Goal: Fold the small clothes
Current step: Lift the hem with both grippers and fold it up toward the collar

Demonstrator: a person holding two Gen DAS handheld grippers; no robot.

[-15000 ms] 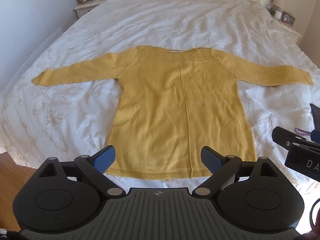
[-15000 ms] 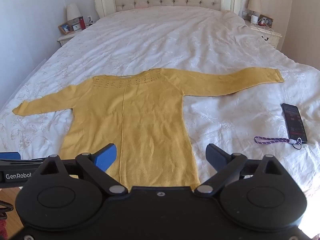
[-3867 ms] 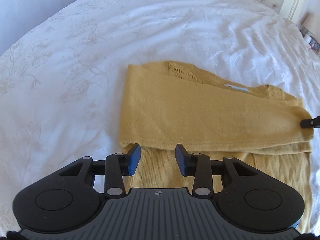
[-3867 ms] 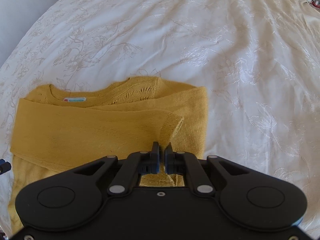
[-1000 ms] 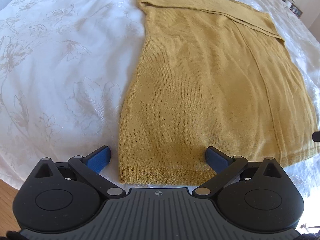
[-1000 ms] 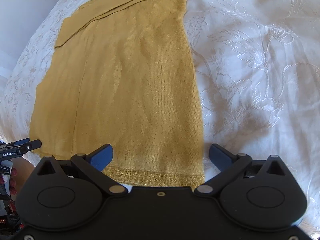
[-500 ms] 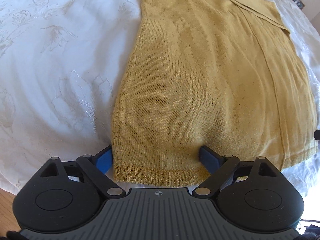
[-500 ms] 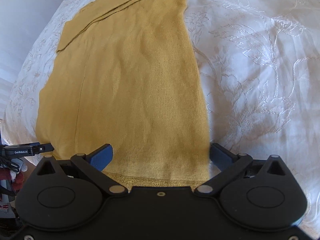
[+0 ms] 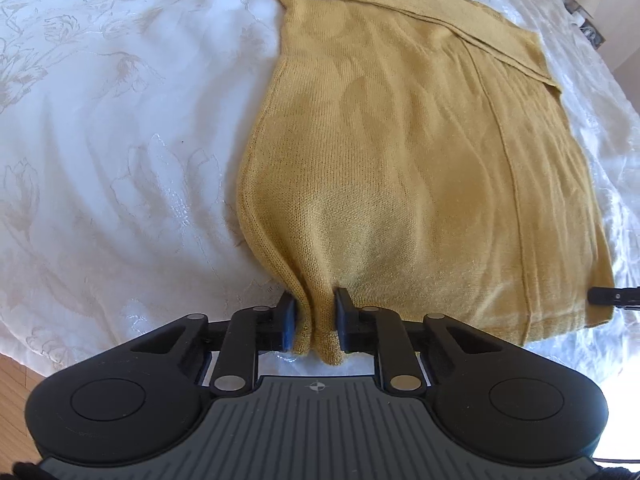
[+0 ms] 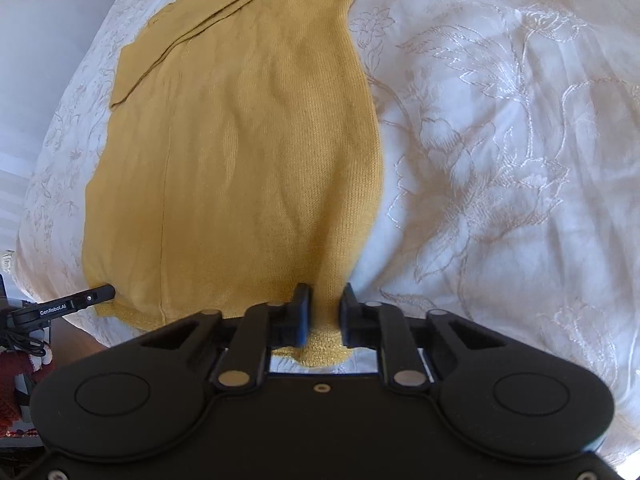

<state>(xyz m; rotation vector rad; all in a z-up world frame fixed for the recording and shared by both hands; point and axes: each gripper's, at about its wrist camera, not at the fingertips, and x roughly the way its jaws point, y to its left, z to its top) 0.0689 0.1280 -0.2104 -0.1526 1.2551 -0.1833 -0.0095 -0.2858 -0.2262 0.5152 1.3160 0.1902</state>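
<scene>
A mustard-yellow knit sweater [image 9: 420, 152] lies on the white bed with both sleeves folded across its chest at the far end. My left gripper [image 9: 314, 312] is shut on the bunched left corner of its hem. My right gripper [image 10: 324, 308] is shut on the right corner of the hem of the sweater [image 10: 248, 152]. The cloth puckers up toward each gripper. The tip of the right gripper shows at the right edge of the left wrist view [image 9: 612, 295], and the left gripper's tip shows in the right wrist view [image 10: 80, 300].
The white embroidered bedspread [image 9: 100, 140] surrounds the sweater and stretches wide to the right [image 10: 500, 160]. The bed's near edge and wooden floor [image 9: 16, 372] lie just below the hem. A nightstand [image 9: 588, 28] stands at the far right.
Both grippers have closed from wide open onto the hem corners, and the fabric now bunches between the fingers.
</scene>
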